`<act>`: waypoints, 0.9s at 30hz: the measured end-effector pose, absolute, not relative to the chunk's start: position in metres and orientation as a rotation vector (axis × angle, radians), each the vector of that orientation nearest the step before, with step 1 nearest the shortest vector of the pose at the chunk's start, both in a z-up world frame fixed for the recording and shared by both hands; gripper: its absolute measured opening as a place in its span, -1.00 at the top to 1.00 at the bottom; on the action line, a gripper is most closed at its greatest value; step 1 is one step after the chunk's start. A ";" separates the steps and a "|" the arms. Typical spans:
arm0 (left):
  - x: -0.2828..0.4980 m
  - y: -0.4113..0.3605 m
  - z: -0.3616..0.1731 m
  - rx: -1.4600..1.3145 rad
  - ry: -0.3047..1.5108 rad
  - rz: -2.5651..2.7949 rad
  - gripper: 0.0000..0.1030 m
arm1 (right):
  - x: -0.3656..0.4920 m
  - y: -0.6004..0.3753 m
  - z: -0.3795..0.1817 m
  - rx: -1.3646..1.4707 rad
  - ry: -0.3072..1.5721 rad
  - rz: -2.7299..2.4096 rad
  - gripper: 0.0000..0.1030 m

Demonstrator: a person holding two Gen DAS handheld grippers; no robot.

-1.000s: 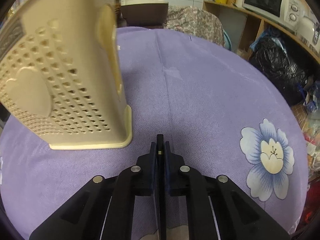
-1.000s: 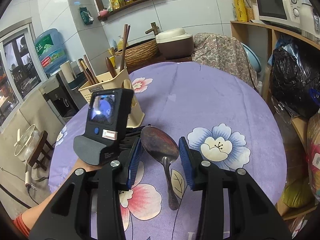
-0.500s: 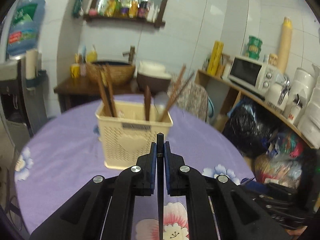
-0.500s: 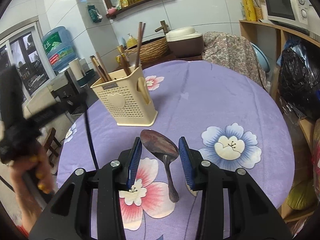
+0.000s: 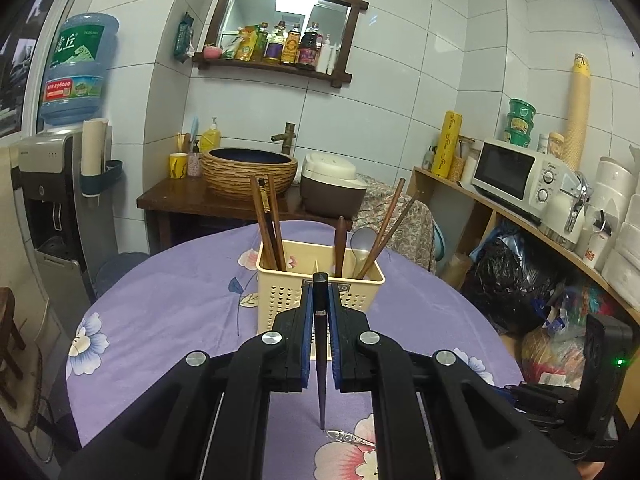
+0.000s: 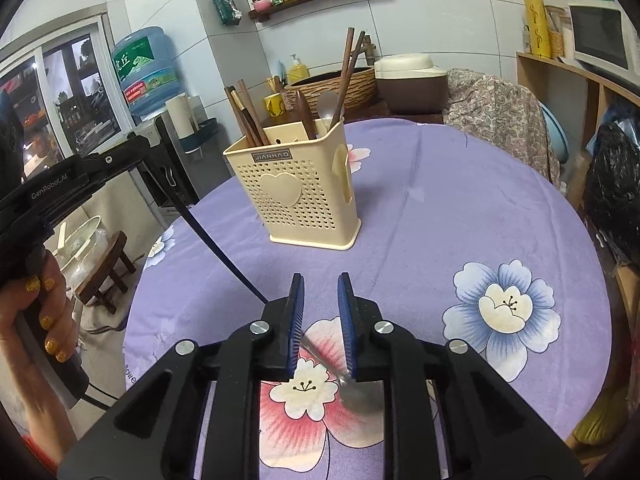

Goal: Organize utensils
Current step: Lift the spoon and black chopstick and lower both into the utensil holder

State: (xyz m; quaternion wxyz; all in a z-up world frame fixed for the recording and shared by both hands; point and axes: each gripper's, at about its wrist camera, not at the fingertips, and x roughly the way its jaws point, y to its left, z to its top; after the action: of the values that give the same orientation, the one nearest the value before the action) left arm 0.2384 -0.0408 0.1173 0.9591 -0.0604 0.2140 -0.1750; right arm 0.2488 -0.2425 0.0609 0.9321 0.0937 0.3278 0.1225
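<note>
Left hand-held gripper [image 5: 320,320] clenched on a dark chopstick [image 5: 320,356], raised toward the holder [image 6: 296,184]; right hand-held gripper [image 6: 320,320] has just been closing on the spoon [image 6: 344,380] handle near the desk's [image 6: 460,208] front edge

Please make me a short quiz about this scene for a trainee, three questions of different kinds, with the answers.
1. True or false: the left gripper holds a metal fork.
2. Where does the spoon lie? A in a drawer; B on the flowered tablecloth; C on the floor.
3. Which shape is embossed on the cream holder's front?
Key: 1 false, it is shut on a dark chopstick; 2 B; 3 a heart.
</note>
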 end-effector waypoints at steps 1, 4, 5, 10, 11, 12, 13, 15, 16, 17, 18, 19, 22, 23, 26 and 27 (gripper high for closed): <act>0.238 -0.039 0.117 -0.123 0.436 -0.358 0.84 | 0.249 -0.243 0.060 0.192 0.665 0.243 0.64; 0.236 -0.037 0.119 -0.121 0.432 -0.354 0.84 | 0.254 -0.246 0.057 0.208 0.669 0.236 0.26; 0.236 -0.035 0.119 -0.124 0.434 -0.357 0.84 | 0.256 -0.248 0.056 0.214 0.666 0.235 0.14; 0.235 -0.033 0.120 -0.129 0.432 -0.362 0.84 | 0.276 -0.245 0.038 0.156 0.711 0.206 -0.01; 0.235 -0.034 0.120 -0.127 0.432 -0.362 0.84 | 0.282 -0.243 0.032 0.140 0.737 0.212 -0.01; 0.235 -0.034 0.121 -0.127 0.434 -0.366 0.84 | 0.292 -0.239 0.023 0.122 0.779 0.220 -0.01; 0.235 -0.034 0.121 -0.128 0.434 -0.366 0.84 | 0.300 -0.234 0.013 0.103 0.818 0.230 -0.01; 0.235 -0.034 0.122 -0.124 0.431 -0.363 0.84 | 0.306 -0.224 -0.002 0.082 0.869 0.241 0.00; 0.235 -0.034 0.122 -0.122 0.430 -0.361 0.84 | 0.307 -0.221 -0.006 0.085 0.881 0.266 0.00; 0.236 -0.034 0.122 -0.119 0.430 -0.361 0.84 | 0.306 -0.216 -0.010 0.094 0.897 0.319 0.00; 0.236 -0.033 0.122 -0.118 0.431 -0.360 0.84 | 0.305 -0.208 -0.015 0.085 0.919 0.395 0.00; 0.236 -0.034 0.122 -0.118 0.431 -0.359 0.84 | 0.304 -0.201 -0.017 0.054 0.929 0.428 0.00; 0.237 -0.033 0.121 -0.118 0.433 -0.357 0.84 | 0.302 -0.181 -0.024 -0.071 0.948 0.437 0.09; 0.238 -0.033 0.121 -0.120 0.435 -0.358 0.84 | 0.303 -0.176 -0.027 -0.082 0.959 0.453 0.12; 0.239 -0.032 0.120 -0.124 0.437 -0.355 0.84 | 0.304 -0.163 -0.033 -0.145 0.978 0.460 0.28; 0.239 -0.032 0.119 -0.121 0.439 -0.354 0.84 | 0.305 -0.158 -0.034 -0.171 0.978 0.453 0.31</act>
State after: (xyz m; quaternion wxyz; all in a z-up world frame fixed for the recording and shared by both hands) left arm 0.2388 -0.0325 0.1193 0.9587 -0.0596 0.2165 -0.1748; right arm 0.3047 -0.1580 -0.0339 0.8547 -0.0811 0.4651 0.2156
